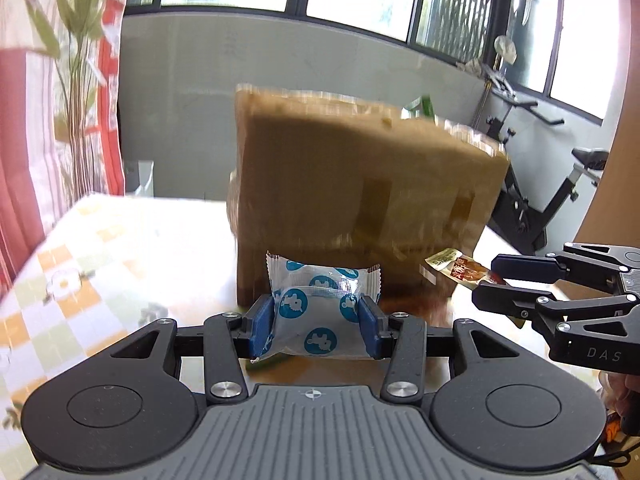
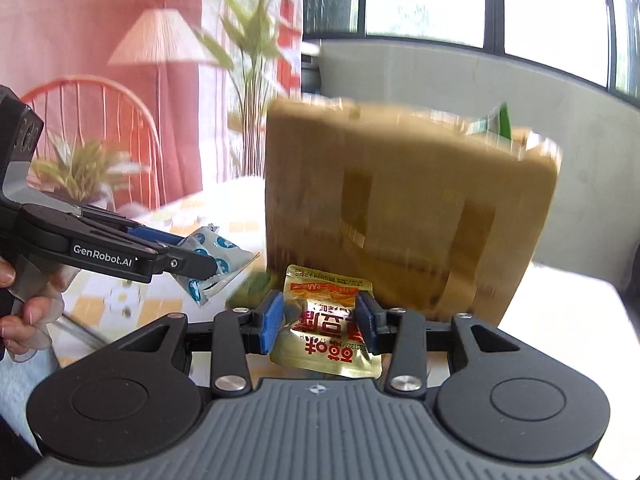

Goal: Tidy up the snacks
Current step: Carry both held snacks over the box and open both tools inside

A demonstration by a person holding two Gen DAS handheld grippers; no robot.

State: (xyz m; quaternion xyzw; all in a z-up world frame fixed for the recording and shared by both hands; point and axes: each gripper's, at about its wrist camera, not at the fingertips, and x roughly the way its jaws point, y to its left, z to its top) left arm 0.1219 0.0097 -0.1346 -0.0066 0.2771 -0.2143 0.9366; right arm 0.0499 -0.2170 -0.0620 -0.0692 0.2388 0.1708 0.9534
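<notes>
Beside cardboard box (image 1: 360, 184), left hand-held gripper (image 1: 316, 320) clamps white-blue packet (image 1: 316, 304), right hand-held gripper (image 2: 320, 320) gold sachet (image 2: 324, 320).

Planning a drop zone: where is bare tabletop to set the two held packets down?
Free: checkered tablecloth left of the cardboard box, and the pale strip to its right. Crowded: right in front of the box, where both grippers hold packets.

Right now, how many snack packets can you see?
2. The white-and-blue packet is clamped in the left tongs; the gold-and-red packet in the right tongs. More may be hidden inside the cardboard box.
</notes>
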